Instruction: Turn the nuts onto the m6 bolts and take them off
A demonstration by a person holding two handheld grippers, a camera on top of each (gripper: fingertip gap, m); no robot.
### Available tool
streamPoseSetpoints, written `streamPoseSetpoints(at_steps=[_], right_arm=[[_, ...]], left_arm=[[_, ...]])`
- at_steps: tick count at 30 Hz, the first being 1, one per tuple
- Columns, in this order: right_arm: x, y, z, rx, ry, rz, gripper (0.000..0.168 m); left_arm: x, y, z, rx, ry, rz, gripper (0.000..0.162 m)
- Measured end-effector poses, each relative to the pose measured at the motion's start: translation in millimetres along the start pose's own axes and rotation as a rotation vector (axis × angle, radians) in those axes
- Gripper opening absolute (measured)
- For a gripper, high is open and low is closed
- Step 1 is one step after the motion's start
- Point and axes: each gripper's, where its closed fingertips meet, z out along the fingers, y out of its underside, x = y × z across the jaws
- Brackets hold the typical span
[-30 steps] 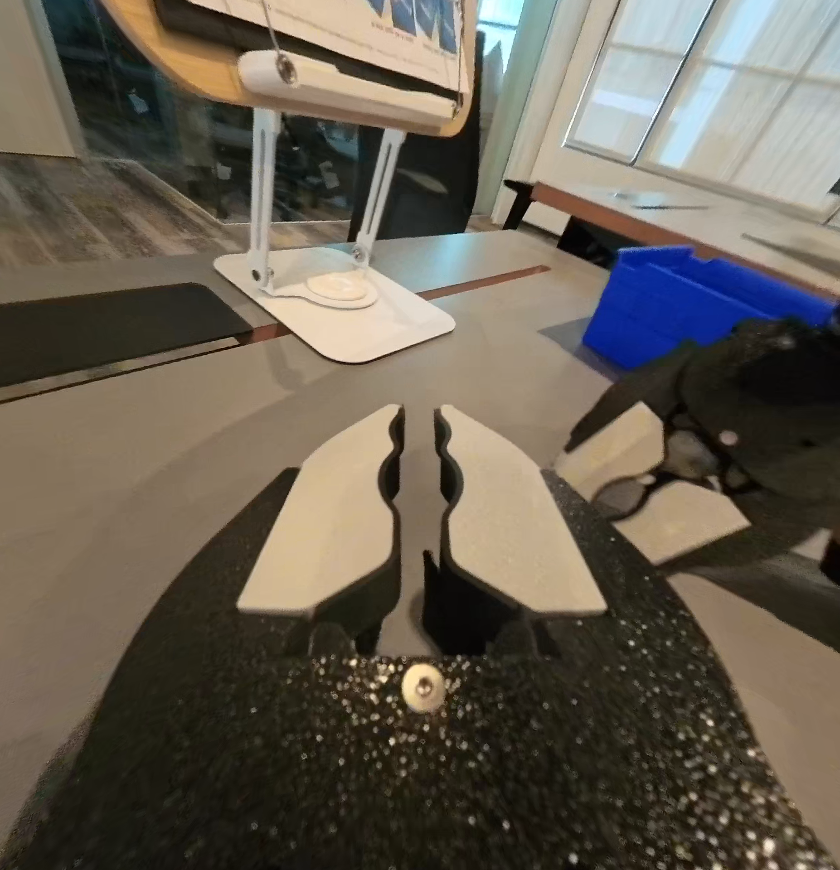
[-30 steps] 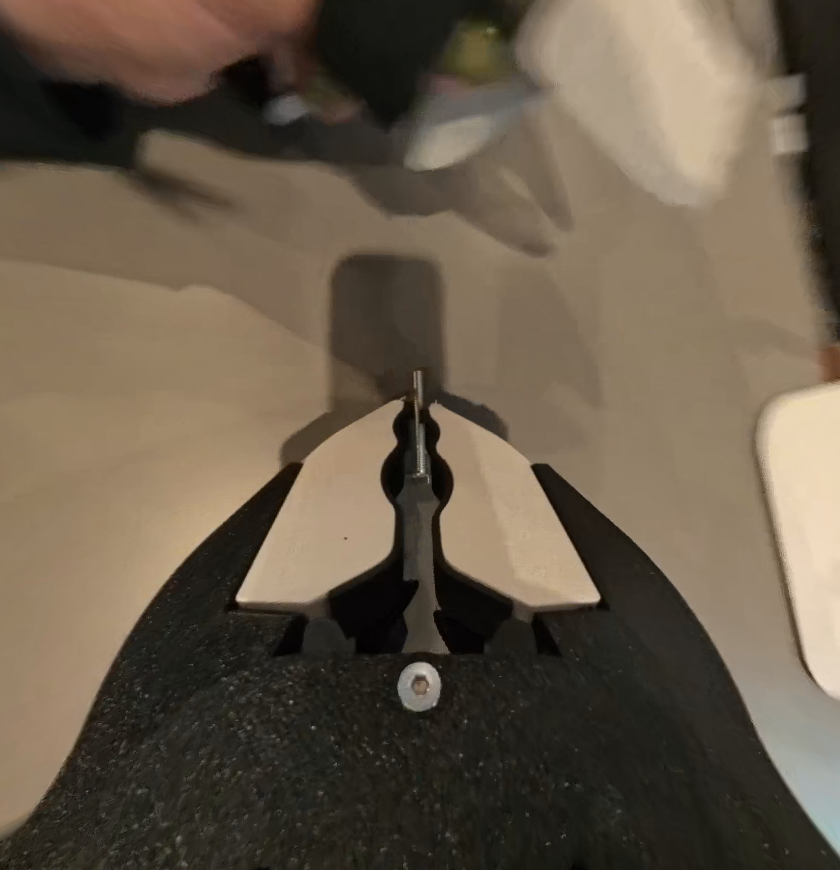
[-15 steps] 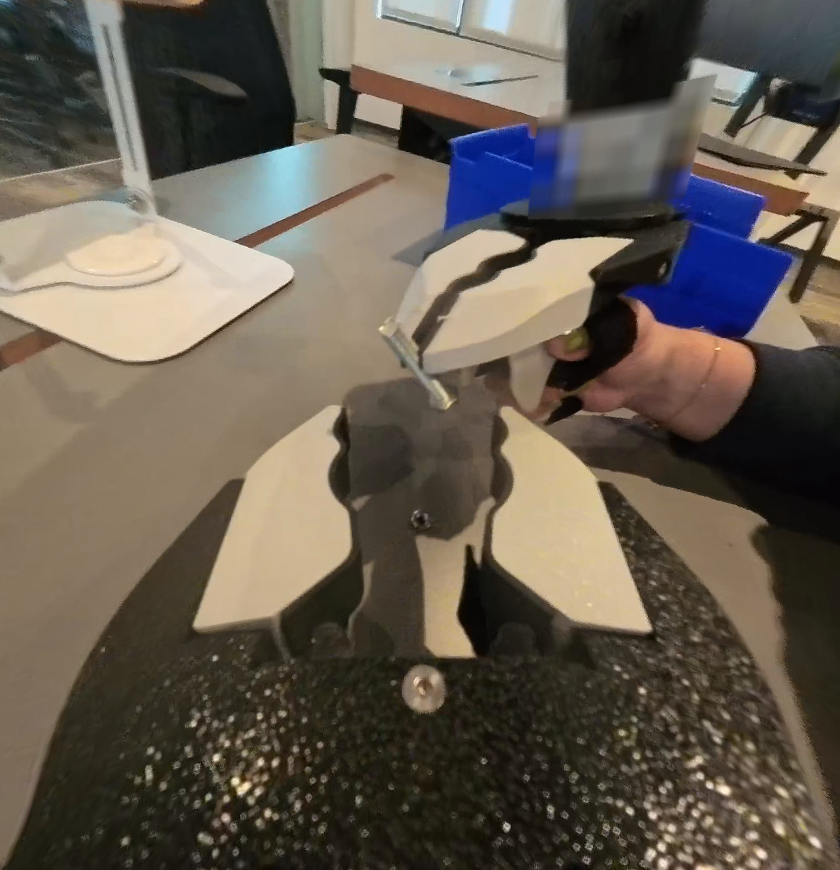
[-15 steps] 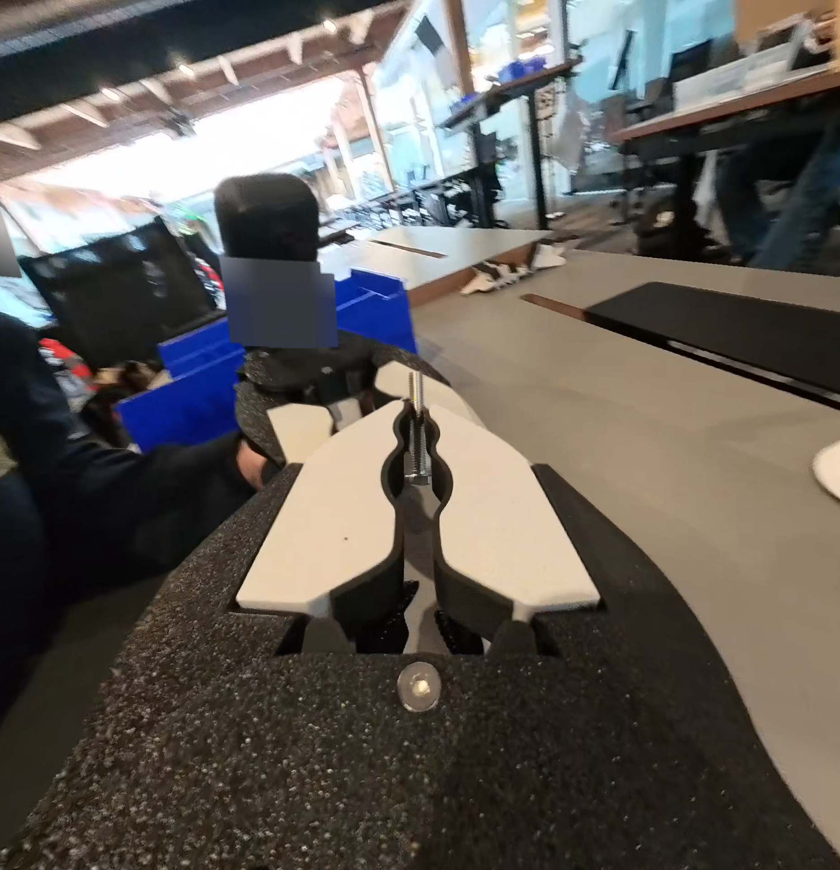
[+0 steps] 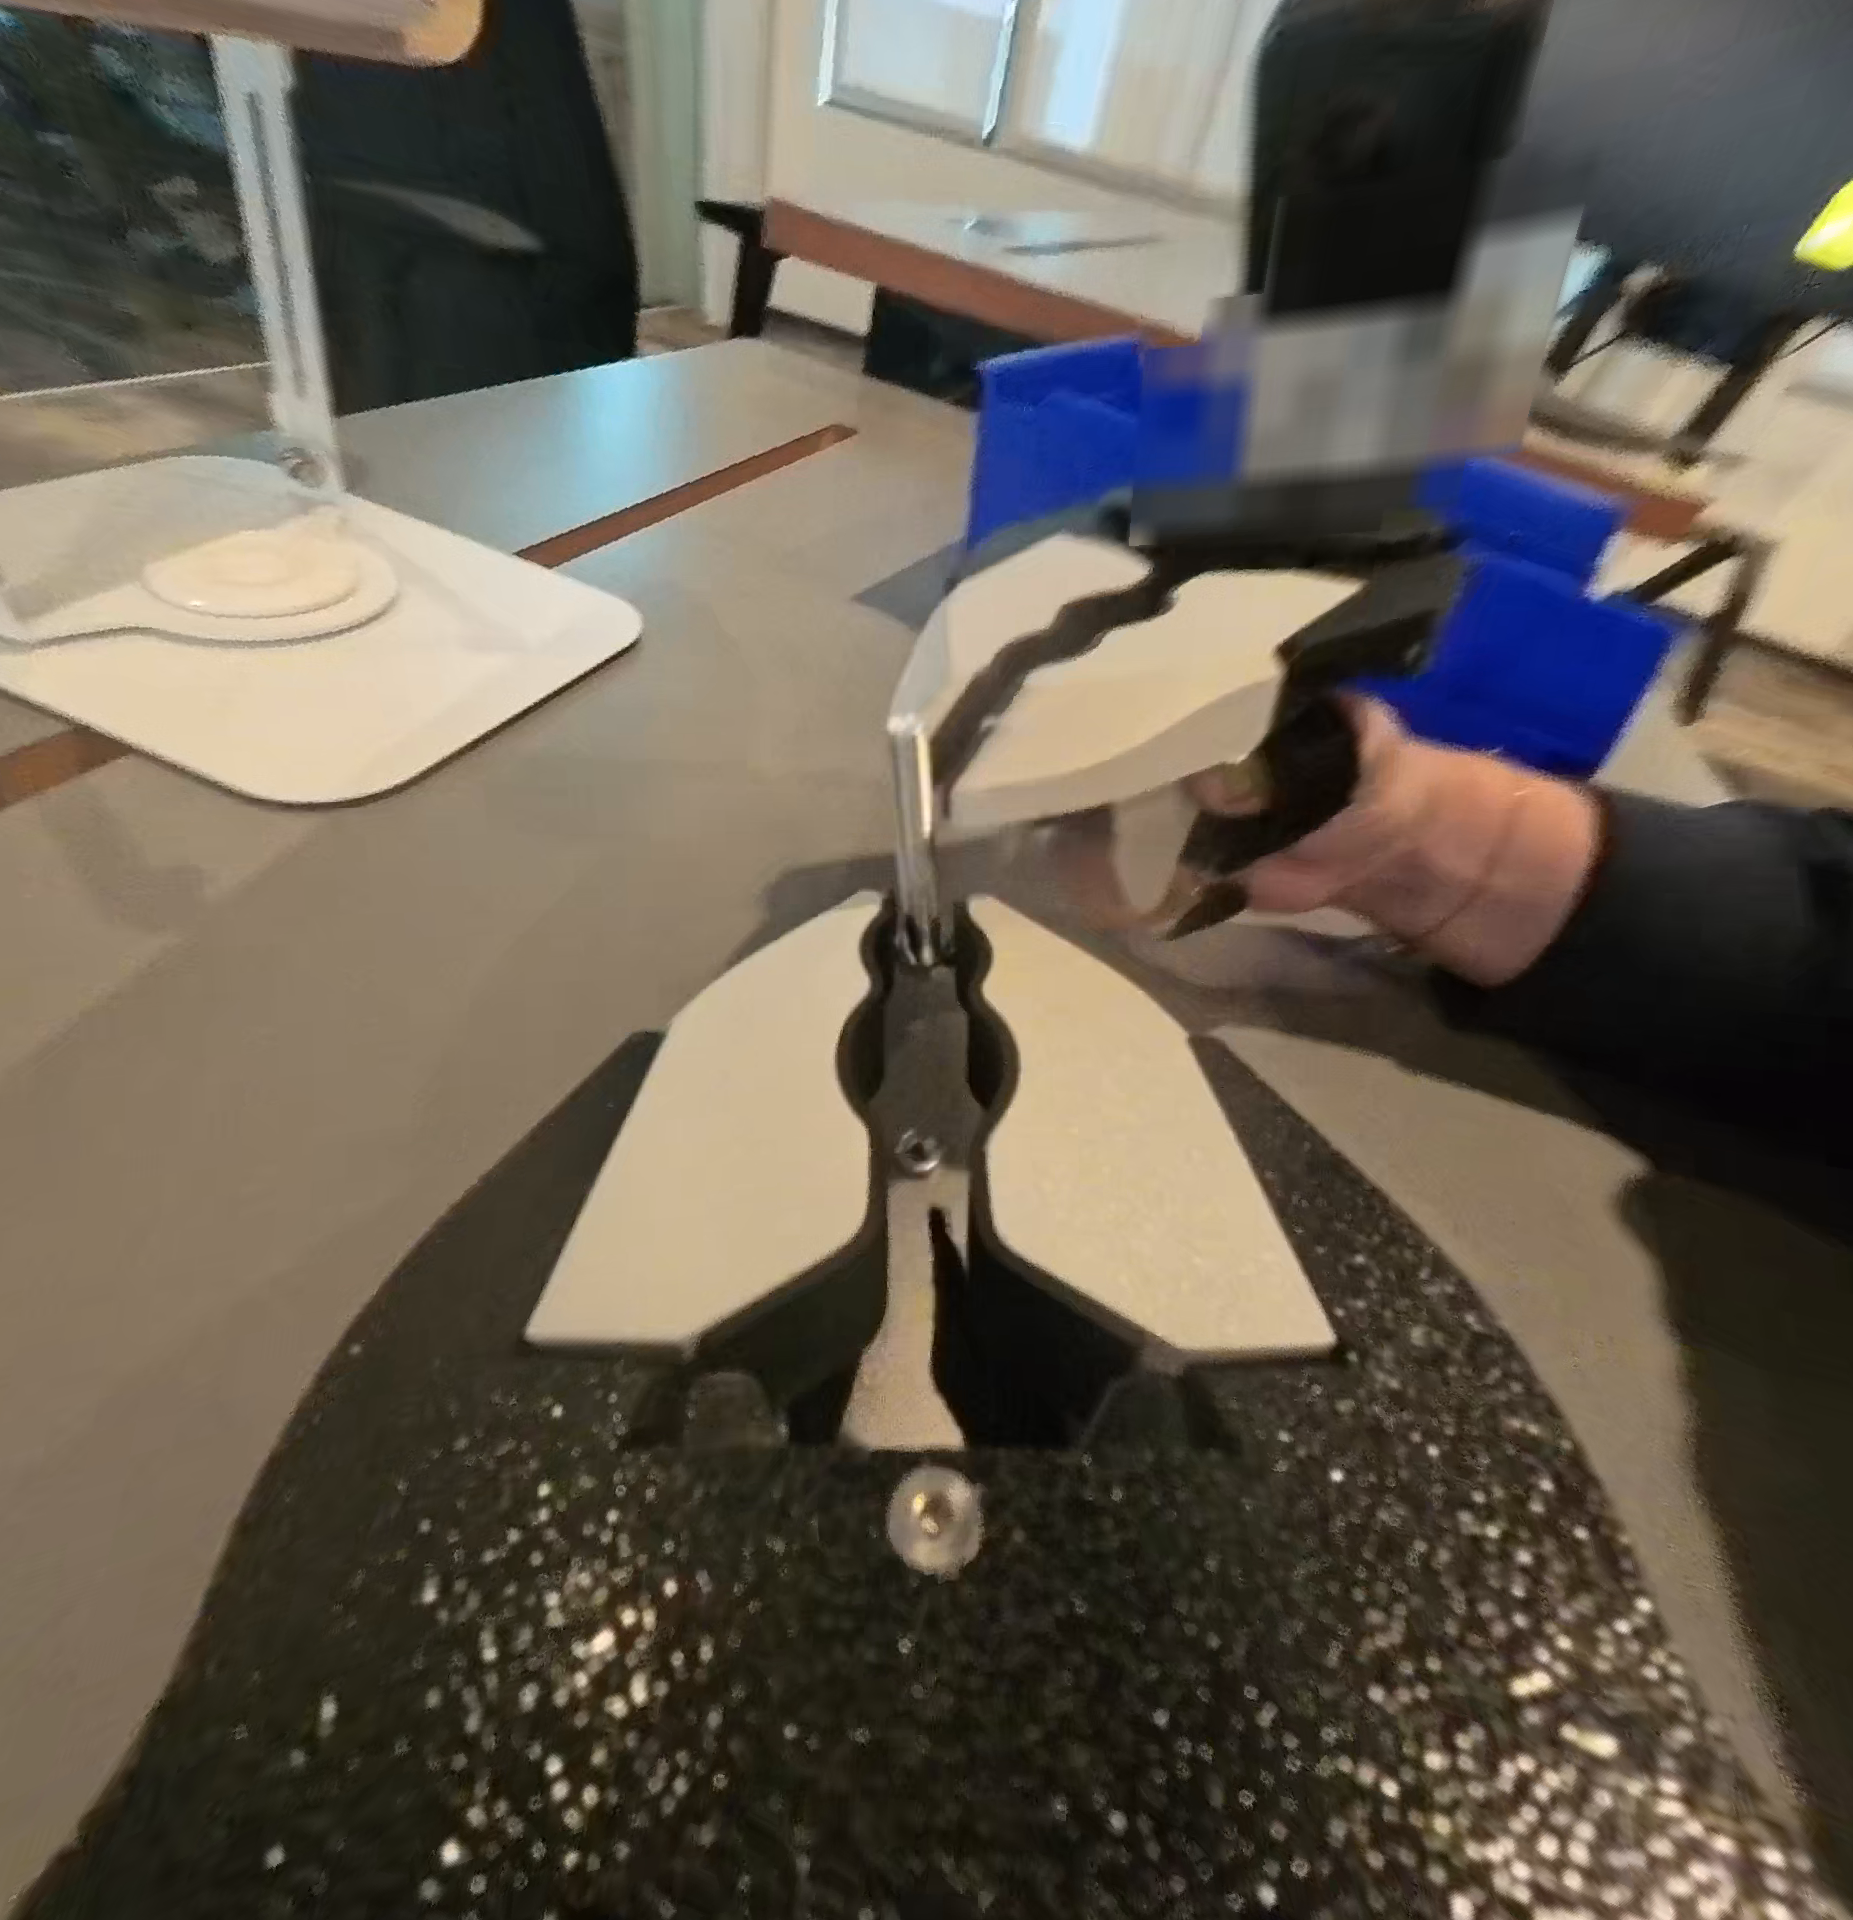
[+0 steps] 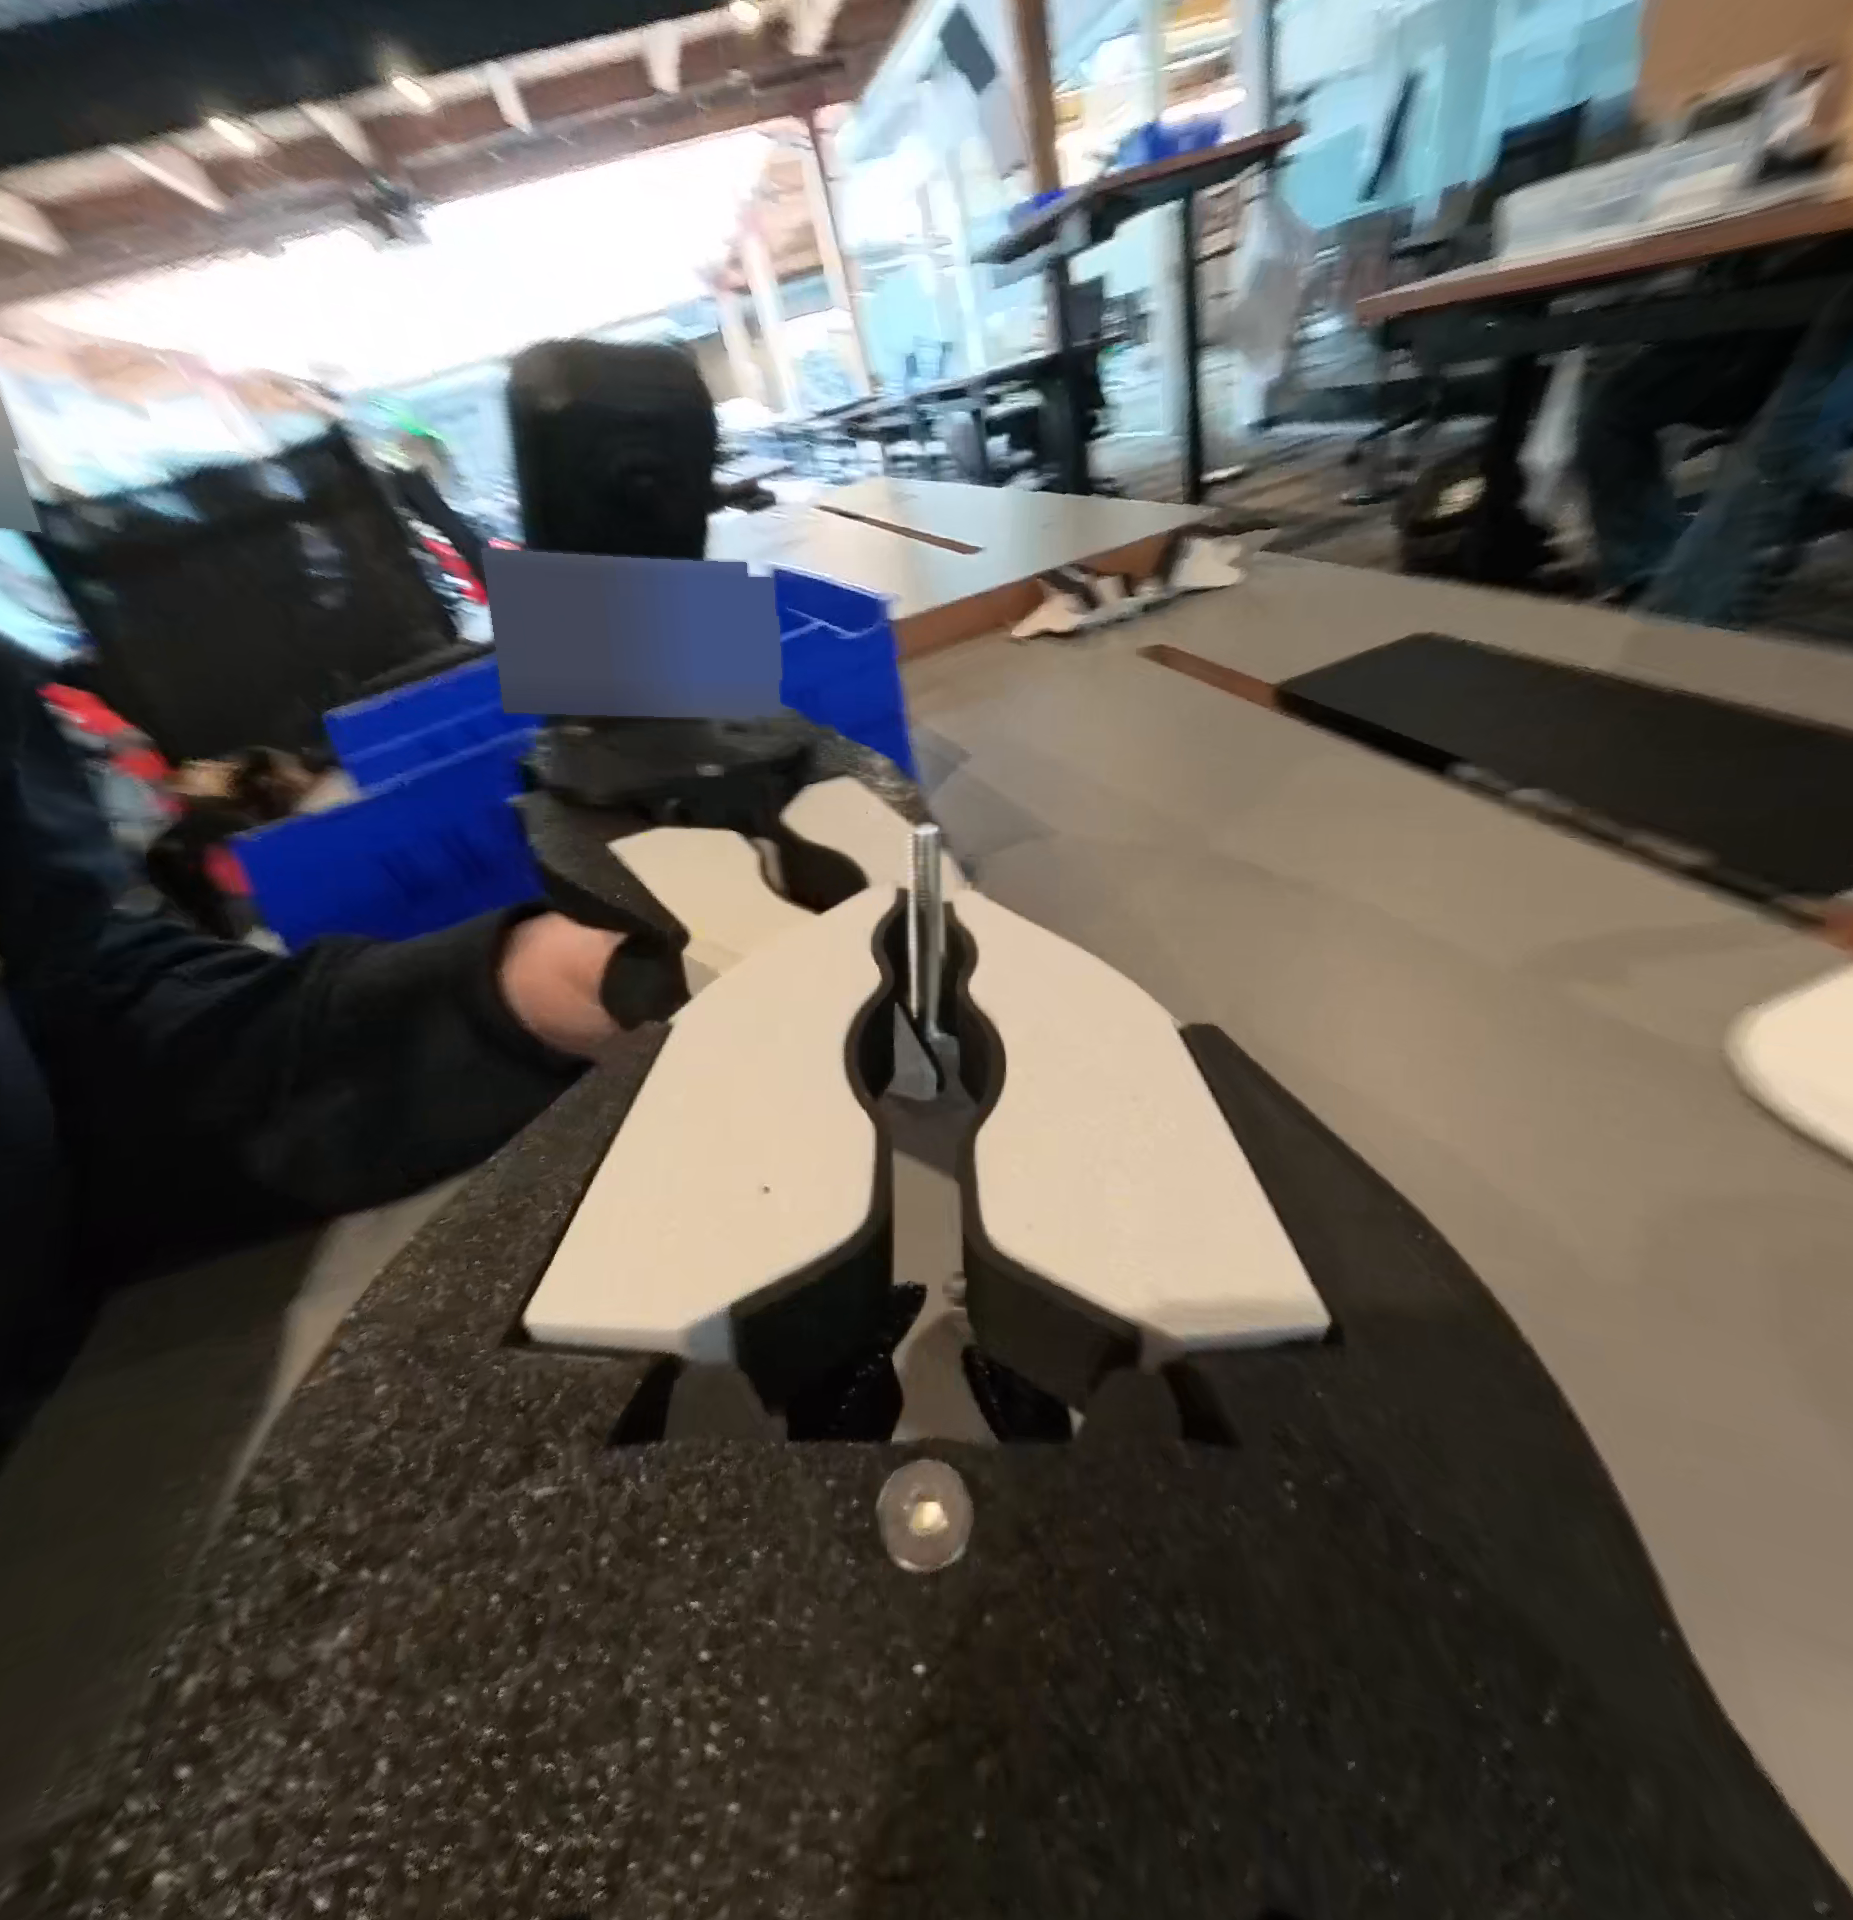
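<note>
My right gripper (image 6: 924, 920) is shut on a silver bolt (image 6: 924, 925), whose threaded end pokes out past the fingertips. In the left wrist view the right gripper (image 5: 927, 727) hangs over the table with the bolt (image 5: 911, 821) pointing down. The bolt's lower end sits between the tips of my left gripper (image 5: 924, 920), whose jaws are closed narrowly around it. A small nut (image 5: 917, 1148) lies on the grey table (image 5: 278, 1039) below, seen through the gap between the left fingers. The left gripper (image 6: 787, 862) shows just behind the bolt in the right wrist view.
Blue bins (image 5: 1057, 447) stand behind the right gripper and also show in the right wrist view (image 6: 402, 862). A white stand base (image 5: 309, 644) lies at the far left. A black mat (image 6: 1628, 748) lies on the table. A person's hand (image 5: 1421, 862) holds the right gripper. Only a small space, under 4 cm, lies between the two pairs of fingers. From the left gripper's tips to the small nut (image 5: 917, 1148) is close to 8 cm.
My left jaws went from nearly shut to wide open, leaving the nut on the table, then narrowed. The right gripper swung the bolt down so its end sits between the left tips.
</note>
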Motion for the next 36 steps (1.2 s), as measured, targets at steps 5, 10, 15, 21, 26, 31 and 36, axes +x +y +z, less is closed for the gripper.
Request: streamPoseSetpoints(at_steps=[5, 10, 15, 21, 26, 31, 36], right_arm=[[0, 12, 3, -0.121, 0.036, -0.102, 0.027], [1, 25, 7, -0.194, 0.034, -0.083, 0.011], [8, 23, 3, -0.182, 0.065, -0.073, 0.002], [9, 36, 6, -0.254, 0.064, -0.065, 0.014], [8, 32, 8, -0.220, 0.058, -0.048, 0.006], [7, 27, 5, -0.177, 0.038, -0.040, 0.006], [-3, 25, 4, -0.141, -0.053, -0.012, 0.006]], left_arm=[[-8, 25, 5, -0.189, -0.113, 0.207, 0.010], [-7, 37, 10, -0.270, -0.135, 0.289, 0.010], [-9, 33, 8, -0.248, -0.140, 0.283, 0.010], [-10, 33, 8, -0.249, -0.147, 0.287, 0.010], [-11, 29, 6, -0.212, -0.145, 0.263, 0.010], [-8, 31, 7, -0.197, -0.067, 0.121, 0.030], [-2, 35, 5, -0.223, -0.015, 0.156, 0.027]])
